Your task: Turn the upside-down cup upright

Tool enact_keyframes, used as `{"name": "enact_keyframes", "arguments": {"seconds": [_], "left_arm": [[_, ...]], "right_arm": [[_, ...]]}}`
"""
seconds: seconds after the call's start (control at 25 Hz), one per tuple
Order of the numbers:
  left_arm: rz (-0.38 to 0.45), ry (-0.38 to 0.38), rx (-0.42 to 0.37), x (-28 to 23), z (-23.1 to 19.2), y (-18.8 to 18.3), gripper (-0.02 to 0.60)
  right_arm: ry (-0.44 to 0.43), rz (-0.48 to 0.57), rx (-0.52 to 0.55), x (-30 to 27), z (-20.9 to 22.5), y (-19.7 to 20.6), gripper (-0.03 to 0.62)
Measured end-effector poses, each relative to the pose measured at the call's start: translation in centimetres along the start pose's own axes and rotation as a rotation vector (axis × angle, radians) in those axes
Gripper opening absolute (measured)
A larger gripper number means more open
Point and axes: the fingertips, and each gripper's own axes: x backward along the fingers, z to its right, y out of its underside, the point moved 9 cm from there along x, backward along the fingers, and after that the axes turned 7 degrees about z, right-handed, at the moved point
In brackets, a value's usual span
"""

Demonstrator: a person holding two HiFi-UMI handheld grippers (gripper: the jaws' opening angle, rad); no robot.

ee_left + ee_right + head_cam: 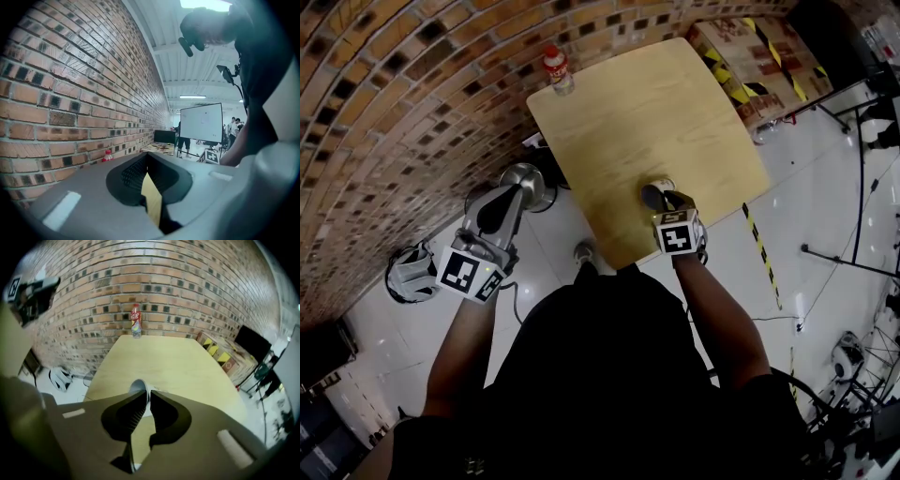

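A white cup sits near the front edge of the wooden table; I can see into its dark opening from above. My right gripper reaches steeply down to it. In the right gripper view the cup shows its round opening just past the jaws, and the right gripper is shut on the cup's thin wall at the rim. My left gripper hangs off the table's left side over the floor, held about level. Its jaws meet at the tips with nothing between them.
A red-capped bottle stands at the table's far left corner by the brick wall. Cardboard boxes with yellow-black tape lie beyond the far right corner. A white-and-black object lies on the floor at left. Stands and cables sit at right.
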Motion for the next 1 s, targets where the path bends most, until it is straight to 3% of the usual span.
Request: {"name": "enact_keyframes", "arguments": {"seconds": [0.12, 0.2, 0.72, 1.0], "left_arm": [[-0.004, -0.005, -0.003, 0.2, -0.1, 0.0, 0.000], [-0.008, -0.007, -0.004, 0.4, -0.2, -0.1, 0.000], [-0.019, -0.022, -0.014, 0.4, -0.2, -0.3, 0.000], [-0.027, -0.031, -0.013, 0.1, -0.1, -0.2, 0.000]], "right_arm": [[-0.060, 0.022, -0.191, -0.6, -0.3, 0.2, 0.038], [-0.086, 0.038, -0.229, -1.1, -0.7, 0.3, 0.038], [-0.094, 0.010, -0.136, -2.8, -2.5, 1.0, 0.040], [-0.112, 0.004, -0.146, -3.0, -2.3, 1.5, 0.040]]}}
